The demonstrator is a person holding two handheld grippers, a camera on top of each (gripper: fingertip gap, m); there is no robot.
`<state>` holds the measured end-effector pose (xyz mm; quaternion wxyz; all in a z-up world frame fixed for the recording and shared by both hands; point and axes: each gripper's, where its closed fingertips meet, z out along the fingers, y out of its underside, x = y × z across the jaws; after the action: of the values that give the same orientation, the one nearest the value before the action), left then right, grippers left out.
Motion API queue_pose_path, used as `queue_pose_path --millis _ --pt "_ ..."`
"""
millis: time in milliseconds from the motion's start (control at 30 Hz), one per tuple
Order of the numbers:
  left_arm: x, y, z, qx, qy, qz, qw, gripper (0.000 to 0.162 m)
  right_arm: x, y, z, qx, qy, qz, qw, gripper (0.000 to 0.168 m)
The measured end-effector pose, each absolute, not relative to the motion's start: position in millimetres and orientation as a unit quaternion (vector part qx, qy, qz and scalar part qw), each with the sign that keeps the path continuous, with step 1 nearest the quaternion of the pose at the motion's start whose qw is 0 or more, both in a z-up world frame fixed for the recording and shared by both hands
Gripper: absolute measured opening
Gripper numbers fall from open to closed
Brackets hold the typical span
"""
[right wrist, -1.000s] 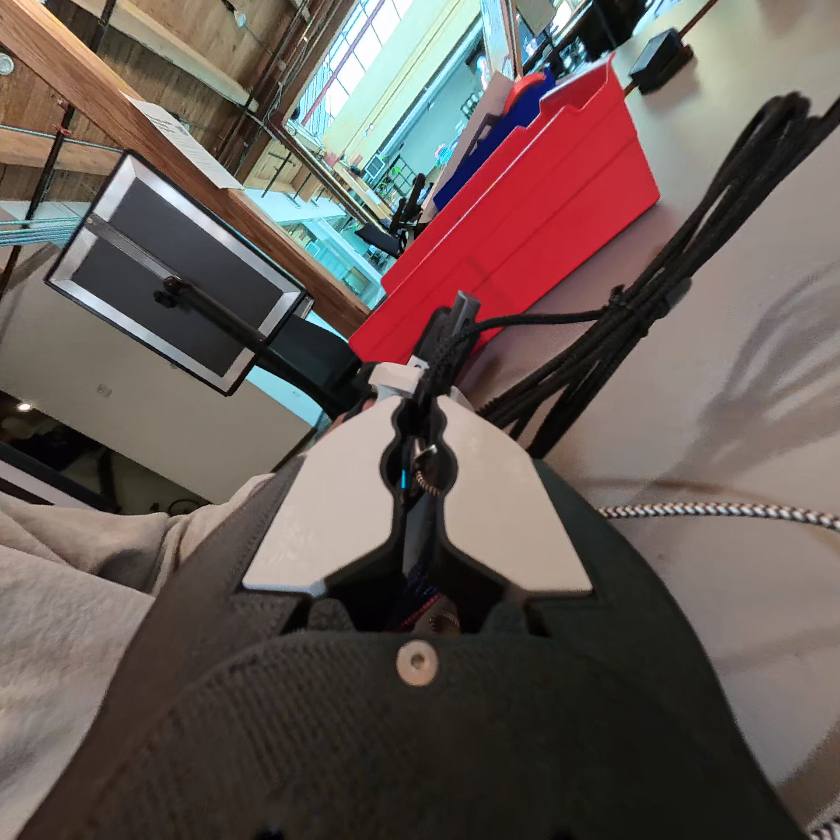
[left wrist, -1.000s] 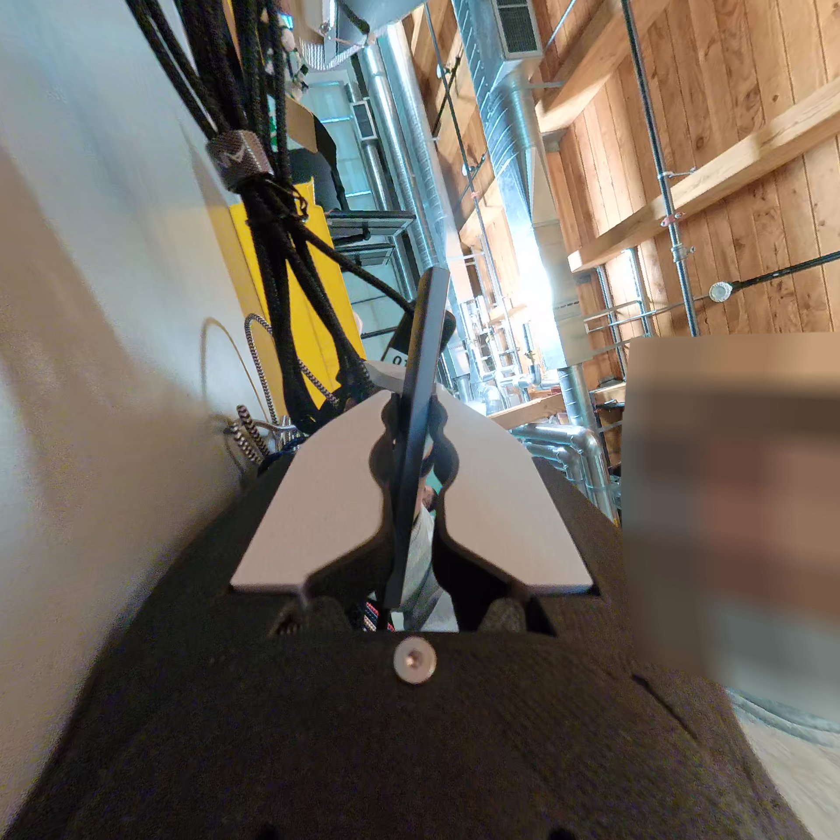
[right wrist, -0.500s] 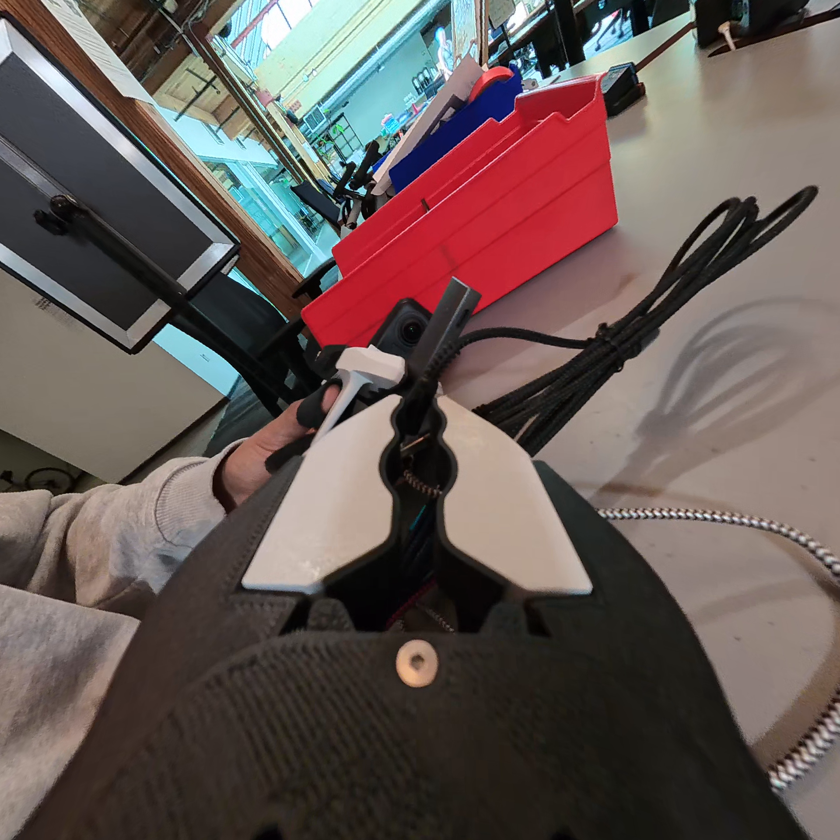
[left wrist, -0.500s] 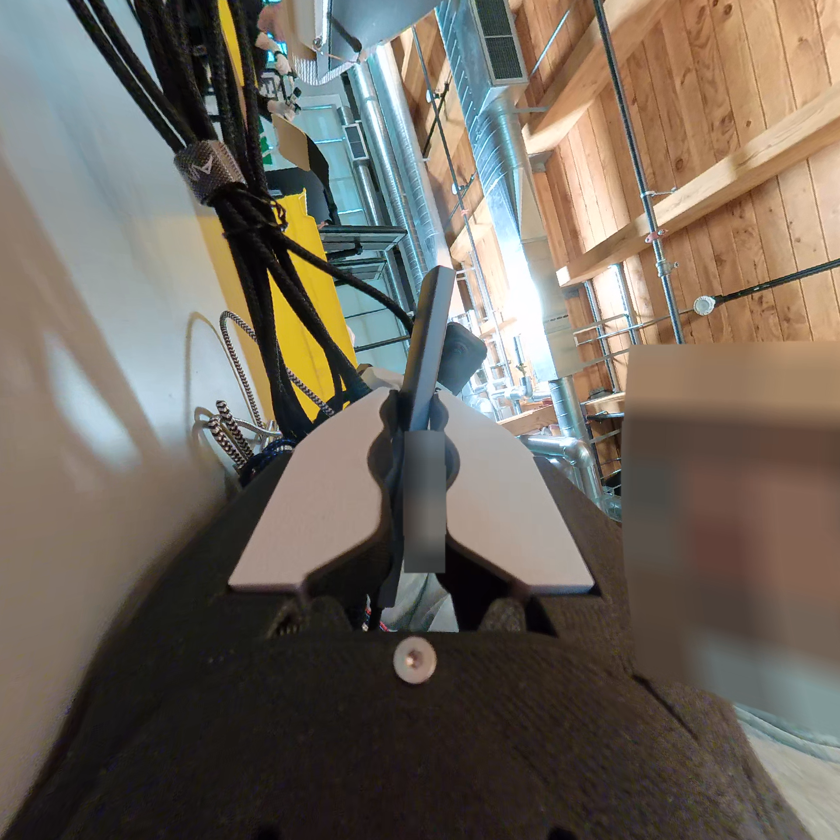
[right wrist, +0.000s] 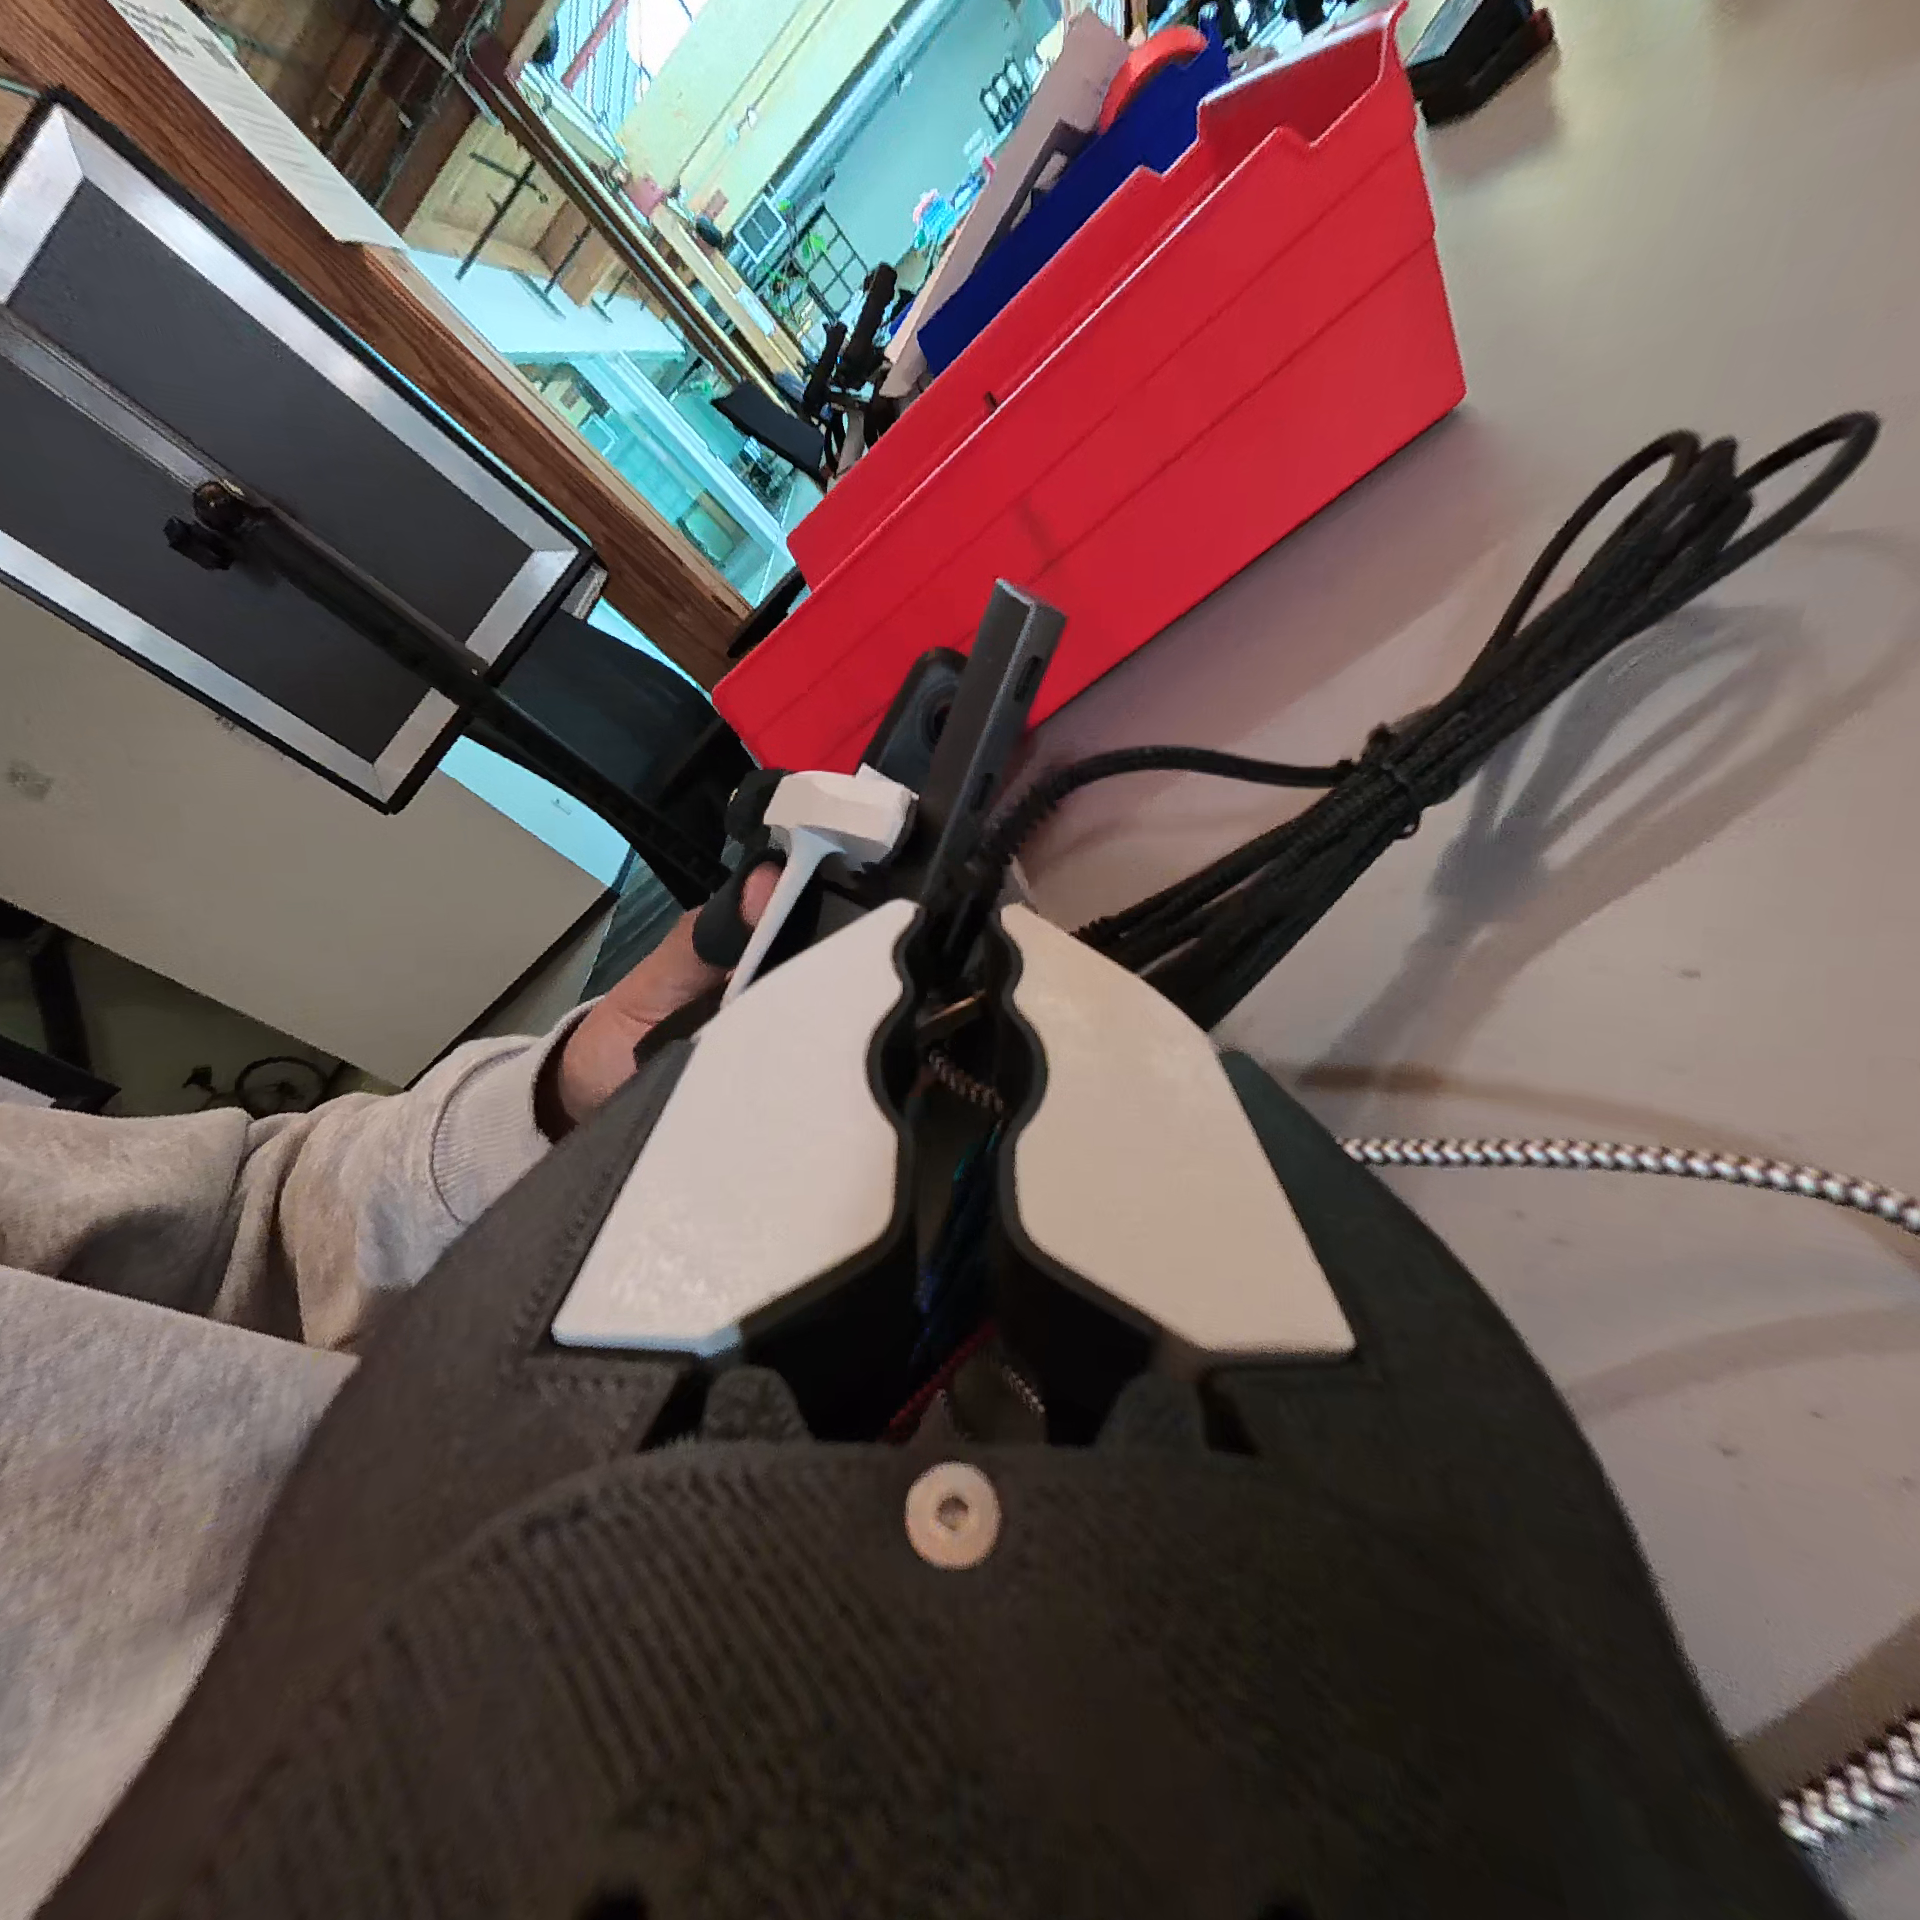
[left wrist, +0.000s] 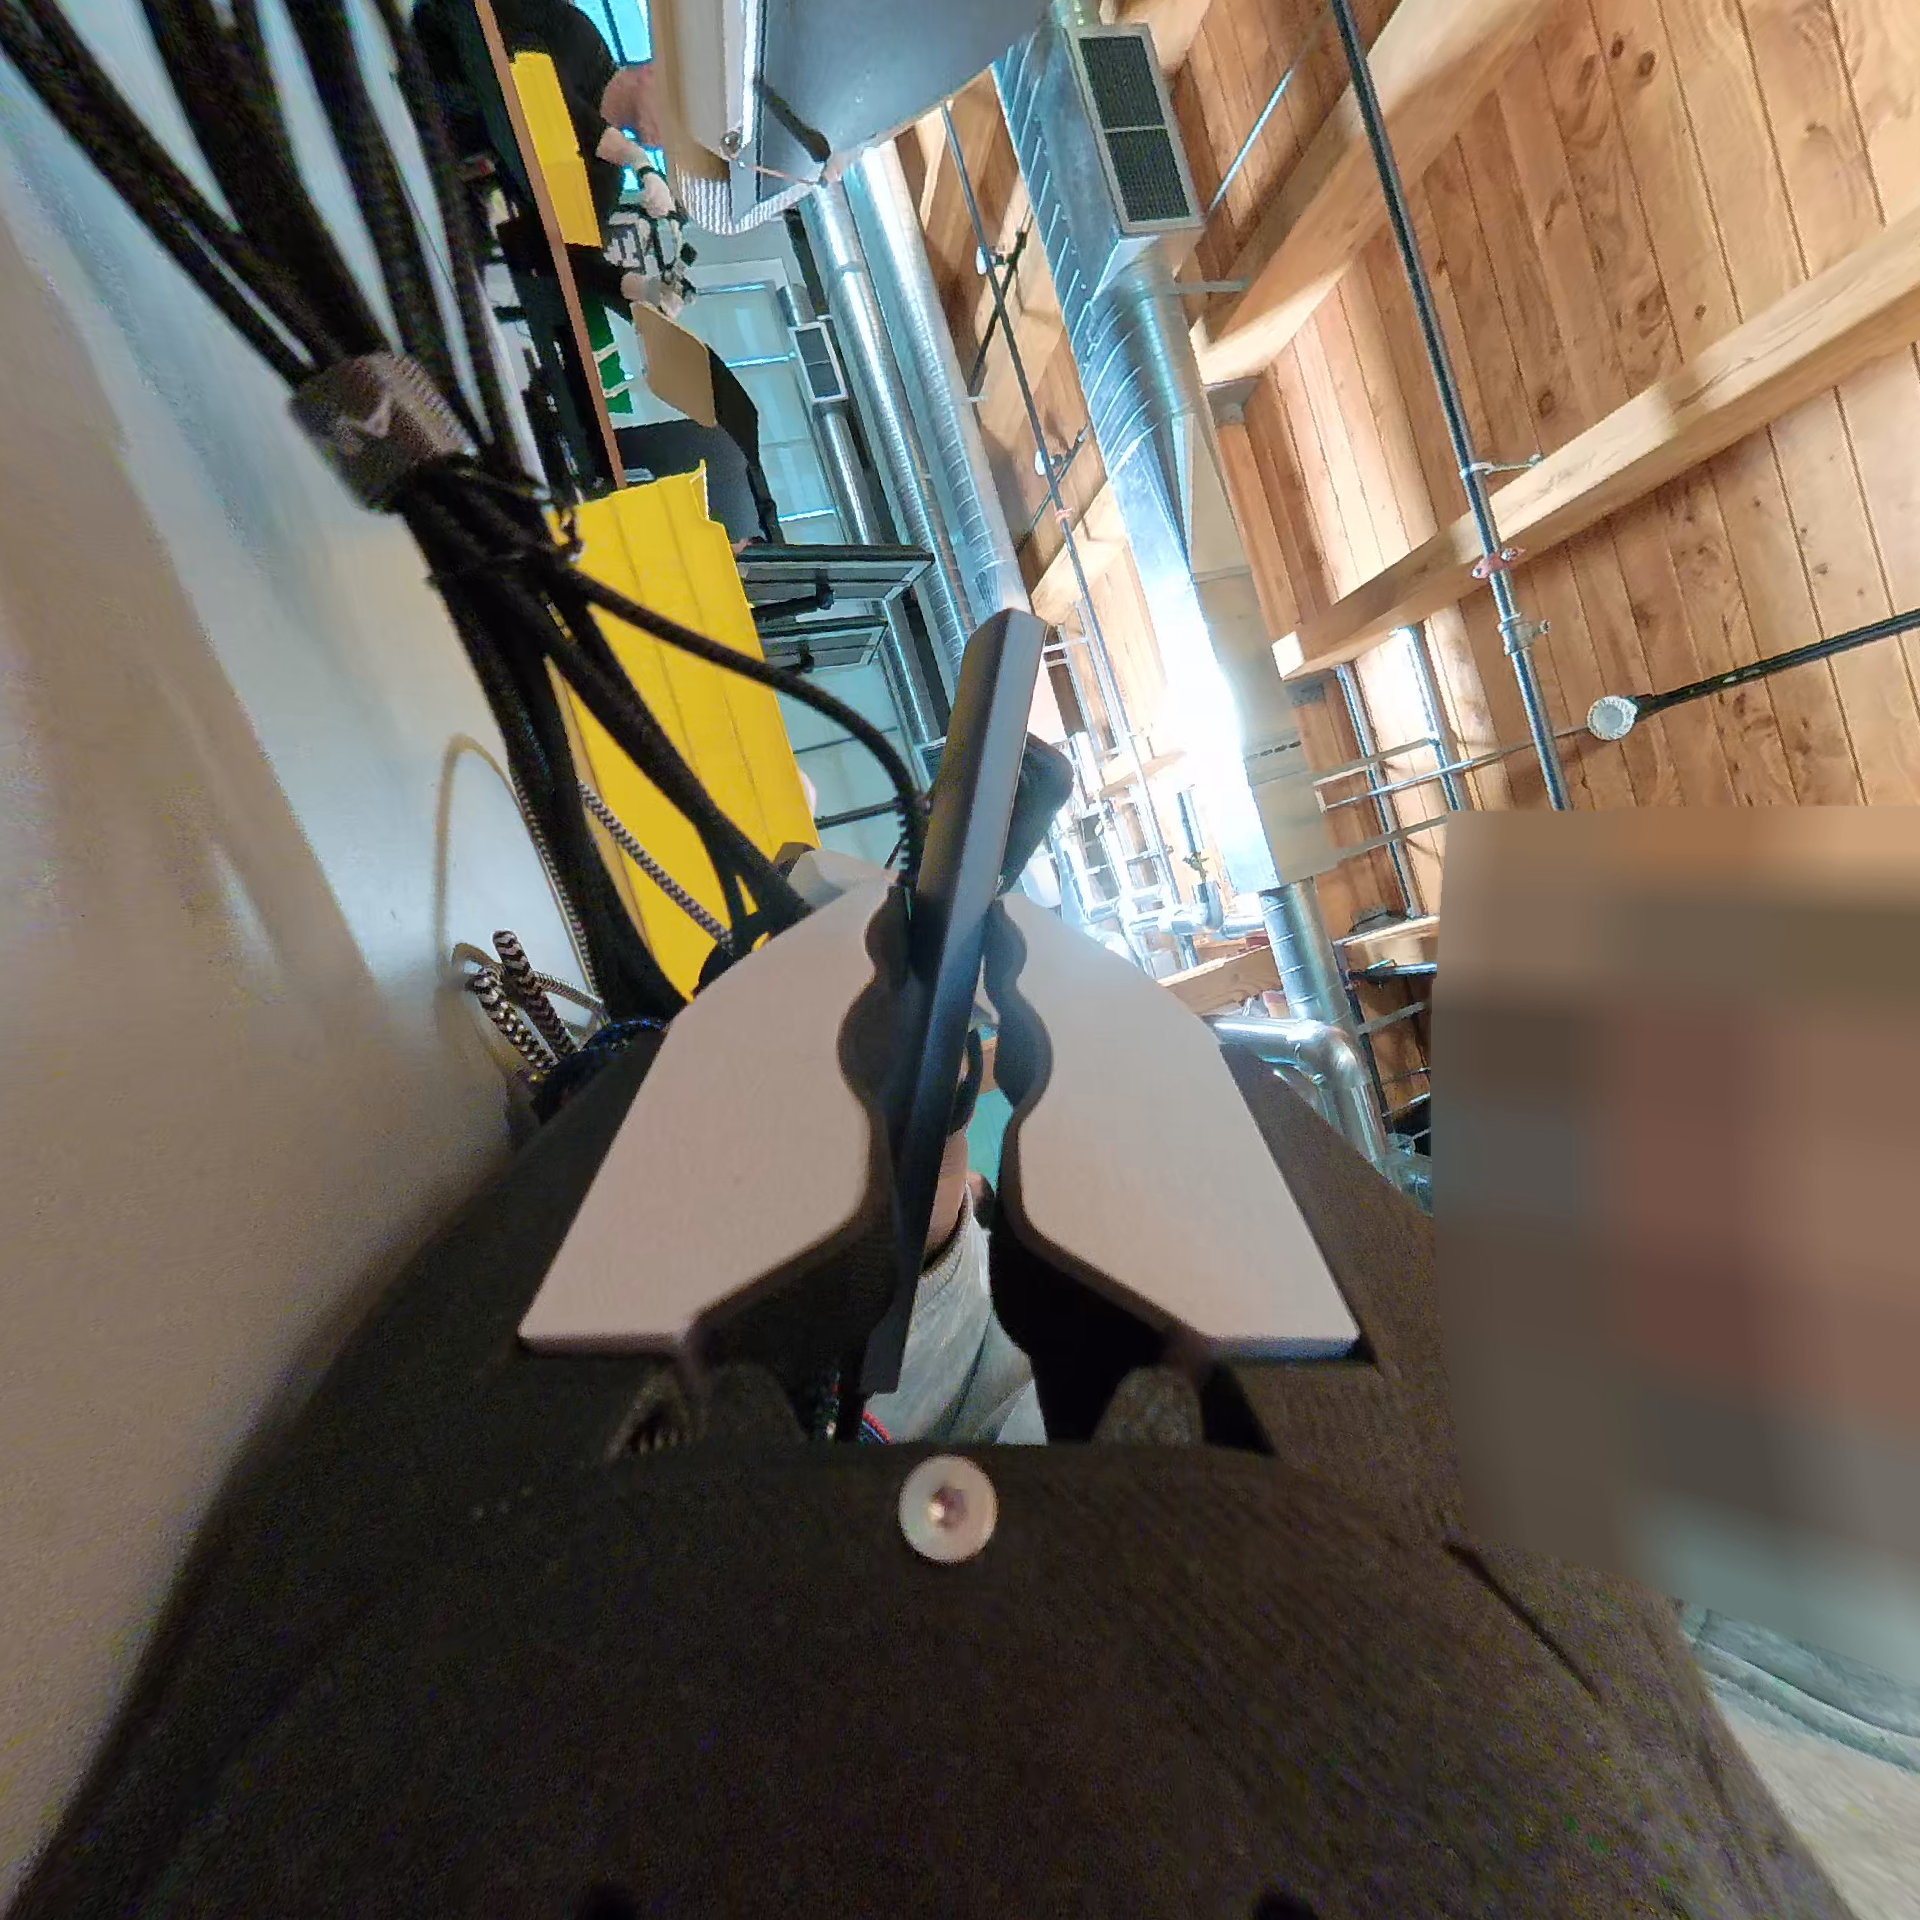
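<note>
In the left wrist view my left gripper (left wrist: pixel 945 920) is shut on a thin dark grey slab (left wrist: pixel 987 748), seen edge-on and sticking out past the fingertips. A black braided cable (left wrist: pixel 831 717) curves in towards the slab. In the right wrist view my right gripper (right wrist: pixel 958 920) is shut on the plug end of that black braided cable (right wrist: pixel 1195 771), right at the slab's lower end (right wrist: pixel 997 707); the slab has small ports along its edge. Just beyond is the left gripper's body with a white trigger (right wrist: pixel 831 816), held by a hand (right wrist: pixel 634 1008).
The cable runs to a tied black bundle (right wrist: pixel 1475 727) on the pale table (right wrist: pixel 1662 935). A striped braided cable (right wrist: pixel 1558 1174) lies to the right. A red bin (right wrist: pixel 1143 416) and a blue bin (right wrist: pixel 1039 270) stand behind. A monitor (right wrist: pixel 260 488) is at the left. The left wrist view shows a yellow bin (left wrist: pixel 665 707). Both grippers' tips are close together, under 4 cm apart.
Both grippers keep their grip. The right wrist view has swung, so the slab's end, the left gripper's trigger and the hand now show more fully. The cable bundle has shifted in both views.
</note>
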<state>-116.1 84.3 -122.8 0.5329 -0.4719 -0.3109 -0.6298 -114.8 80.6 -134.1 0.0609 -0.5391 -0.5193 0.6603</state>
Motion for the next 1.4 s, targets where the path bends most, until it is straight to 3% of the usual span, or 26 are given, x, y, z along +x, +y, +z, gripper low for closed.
queue_pose_path --millis 767,1400 --pt "-114.3 83.8 -112.4 -0.448 -0.299 -0.642 0.546 0.016 -115.2 82.3 -117.3 -0.515 -0.512 0.674 0.136 0.01" --pt "-113.0 84.4 -111.4 -0.448 -0.294 -0.639 0.552 0.017 -115.2 81.4 -117.7 -0.52 -0.493 0.691 0.092 0.009"
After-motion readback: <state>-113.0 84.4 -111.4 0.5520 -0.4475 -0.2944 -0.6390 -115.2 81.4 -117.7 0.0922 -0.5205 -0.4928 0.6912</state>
